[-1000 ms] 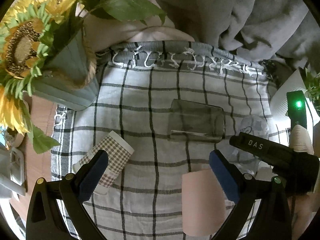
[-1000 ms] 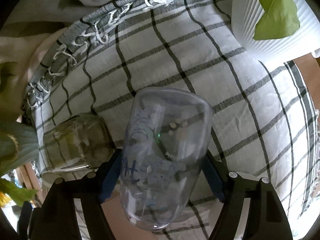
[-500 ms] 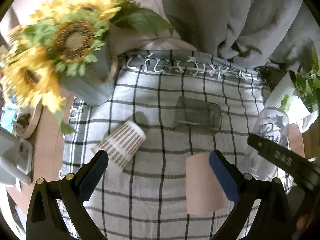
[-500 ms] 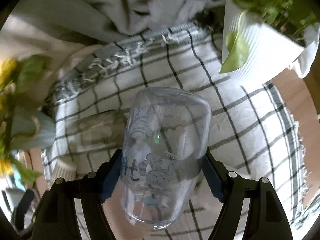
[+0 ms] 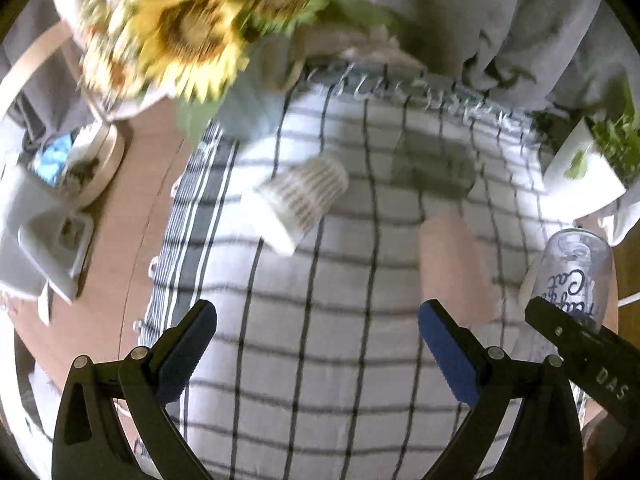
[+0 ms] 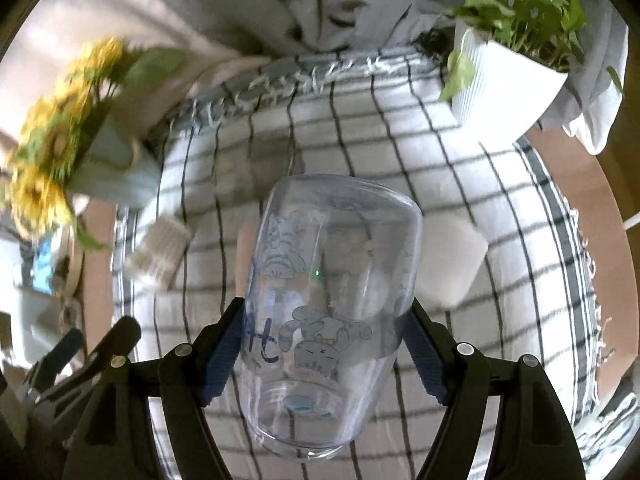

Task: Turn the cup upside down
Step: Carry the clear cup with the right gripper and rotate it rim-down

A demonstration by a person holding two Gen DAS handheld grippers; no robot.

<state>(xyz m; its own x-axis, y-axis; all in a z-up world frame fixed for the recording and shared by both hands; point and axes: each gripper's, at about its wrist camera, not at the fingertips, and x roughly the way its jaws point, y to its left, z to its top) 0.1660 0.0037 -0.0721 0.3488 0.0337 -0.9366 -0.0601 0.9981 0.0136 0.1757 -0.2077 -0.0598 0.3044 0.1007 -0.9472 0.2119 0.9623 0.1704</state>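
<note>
My right gripper (image 6: 322, 354) is shut on a clear plastic cup with cartoon prints (image 6: 332, 288) and holds it in the air above the checked cloth (image 6: 400, 160). The same cup shows at the right edge of the left wrist view (image 5: 576, 276), clamped by the black right gripper. My left gripper (image 5: 318, 348) is open and empty above the cloth (image 5: 340, 360). A pink cup (image 5: 448, 268), a checked paper cup (image 5: 304, 200) and a grey glass (image 5: 436, 168) lie on their sides on the cloth.
A sunflower vase (image 5: 240, 96) stands at the cloth's far left. A white pot with a green plant (image 6: 504, 80) stands at the far right. A white cup (image 6: 452, 264) lies on the cloth. Grey and white items (image 5: 44, 216) sit on the brown table, left.
Both grippers have risen and pulled back from the cloth, so the objects look smaller and farther. The right gripper has lifted the clear cup with it. The left stays open.
</note>
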